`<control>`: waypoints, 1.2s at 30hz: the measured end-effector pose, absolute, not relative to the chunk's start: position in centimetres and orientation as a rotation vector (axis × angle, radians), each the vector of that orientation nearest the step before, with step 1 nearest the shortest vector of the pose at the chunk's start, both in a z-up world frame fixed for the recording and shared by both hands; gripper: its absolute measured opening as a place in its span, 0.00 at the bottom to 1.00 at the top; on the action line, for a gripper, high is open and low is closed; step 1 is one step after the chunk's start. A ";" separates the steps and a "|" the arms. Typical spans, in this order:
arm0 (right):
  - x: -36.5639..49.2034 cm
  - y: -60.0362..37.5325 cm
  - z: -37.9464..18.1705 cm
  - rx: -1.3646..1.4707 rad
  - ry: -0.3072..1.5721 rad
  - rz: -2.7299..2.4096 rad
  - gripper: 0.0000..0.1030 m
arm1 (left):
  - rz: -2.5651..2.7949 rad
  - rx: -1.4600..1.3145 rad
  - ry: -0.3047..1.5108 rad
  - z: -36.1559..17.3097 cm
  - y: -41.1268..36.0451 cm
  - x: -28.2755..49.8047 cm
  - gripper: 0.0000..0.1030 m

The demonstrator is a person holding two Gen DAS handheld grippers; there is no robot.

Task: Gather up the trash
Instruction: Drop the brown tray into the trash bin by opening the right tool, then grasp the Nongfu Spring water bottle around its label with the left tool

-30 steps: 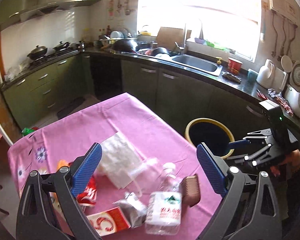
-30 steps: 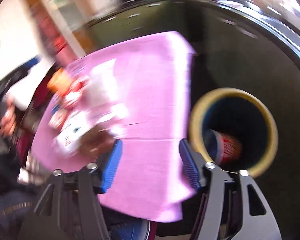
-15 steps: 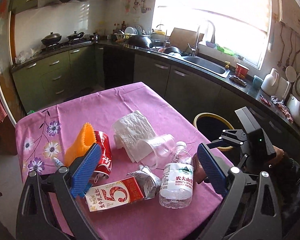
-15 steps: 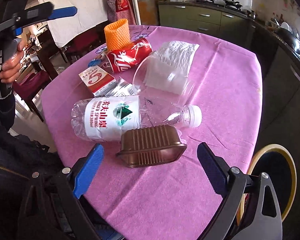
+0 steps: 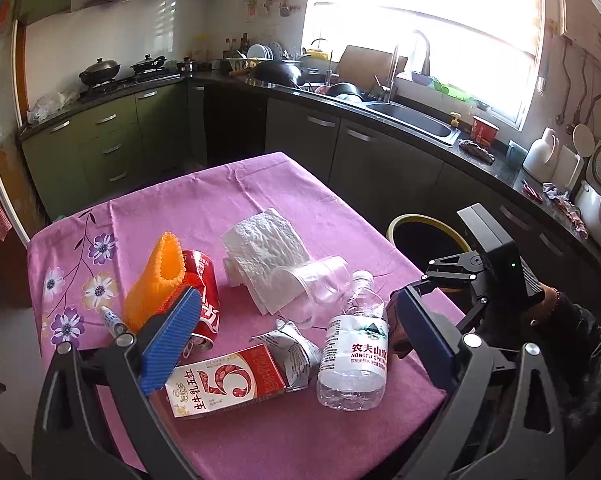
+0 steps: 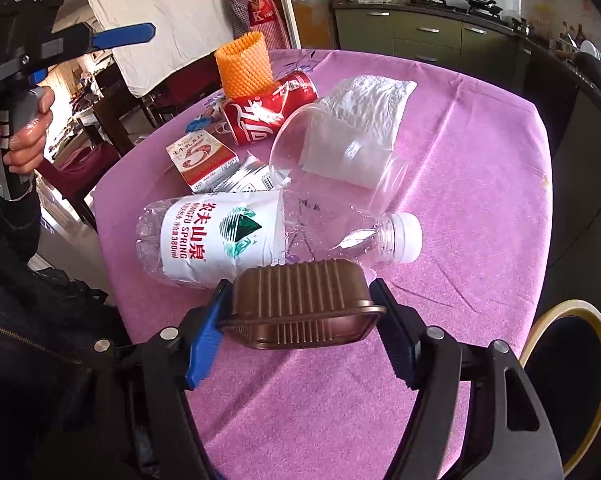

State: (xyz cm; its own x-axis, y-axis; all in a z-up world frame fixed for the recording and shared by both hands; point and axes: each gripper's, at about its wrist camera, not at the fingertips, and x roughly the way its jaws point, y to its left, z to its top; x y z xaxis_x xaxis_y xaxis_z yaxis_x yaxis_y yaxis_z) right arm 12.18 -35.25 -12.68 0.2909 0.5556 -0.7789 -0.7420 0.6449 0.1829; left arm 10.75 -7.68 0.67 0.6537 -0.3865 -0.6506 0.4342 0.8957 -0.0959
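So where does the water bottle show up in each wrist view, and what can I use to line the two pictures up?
Left wrist view: water bottle lies lower centre on the pink tablecloth, cap pointing away, right of the red carton.
Right wrist view: water bottle lies centre frame, cap to the right, just beyond the brown tray.
Shared landmark: the red cola can beside the orange mesh sleeve.

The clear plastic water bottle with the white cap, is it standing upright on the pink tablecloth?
No, the clear plastic water bottle lies on its side on the pink tablecloth, cap pointing right.
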 end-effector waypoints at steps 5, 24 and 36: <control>11.5 -36.7 -11.5 -0.186 0.902 0.852 0.66 | -0.478 0.078 0.726 0.5 -8.1 10.8 0.91; 21.8 -58.8 -17.9 0.110 1.164 -0.053 0.68 | -0.554 0.156 0.782 -1.2 -11.2 10.7 0.92; 20.4 -59.5 -17.5 0.058 1.107 -0.152 0.85 | -0.637 0.248 0.871 -3.9 -15.2 11.2 0.93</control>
State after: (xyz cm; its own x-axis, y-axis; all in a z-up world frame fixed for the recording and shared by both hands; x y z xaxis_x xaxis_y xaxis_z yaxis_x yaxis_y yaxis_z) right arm 20.40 -59.53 -17.47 0.4383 -0.0933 -0.8940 0.1512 0.9881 -0.0290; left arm 11.17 -15.19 -3.89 0.4744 -0.4172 -0.7751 0.6123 0.7891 -0.0500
